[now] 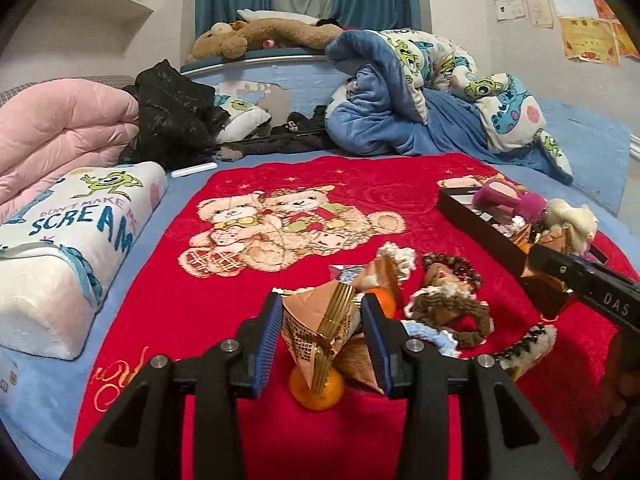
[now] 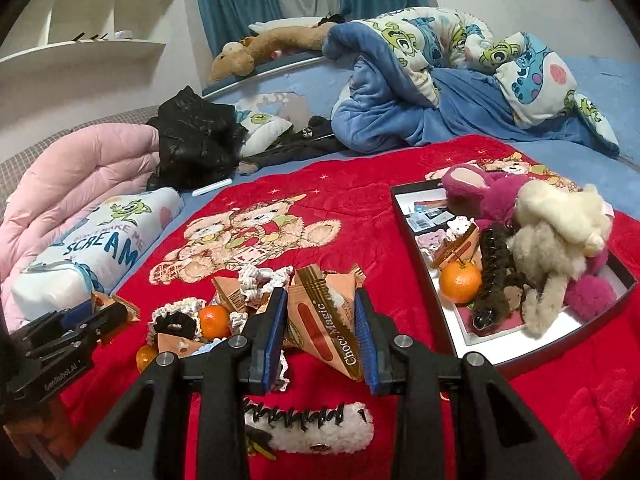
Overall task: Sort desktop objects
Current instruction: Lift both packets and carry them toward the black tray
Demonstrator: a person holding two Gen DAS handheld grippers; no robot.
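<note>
Both claws grip triangular snack packets above a red bear blanket spread on a bed.

In the left wrist view the left claw [image 1: 320, 332] is clamped on a tan packet with gold stripes [image 1: 320, 320], lifted over a mandarin [image 1: 317, 390] at lower centre. In the right wrist view the right claw [image 2: 322, 328] is clamped on a packet printed "Choco Magic" [image 2: 326, 320]. Around the claws, the pile of packets, crocheted hair ties and mandarins [image 2: 214, 320] sits on the red blanket [image 2: 360, 184]. Only the right wrist view shows the inside of the black tray [image 2: 416, 248] at right: a mandarin [image 2: 460, 282], a dark hair claw clip [image 2: 494, 256], a pink plush [image 2: 484, 192] and a cream plush [image 2: 560, 232]. It also shows a fluffy white hair clip [image 2: 320, 428] at the bottom. The left wrist view sees that tray [image 1: 480, 228] edge-on.
</note>
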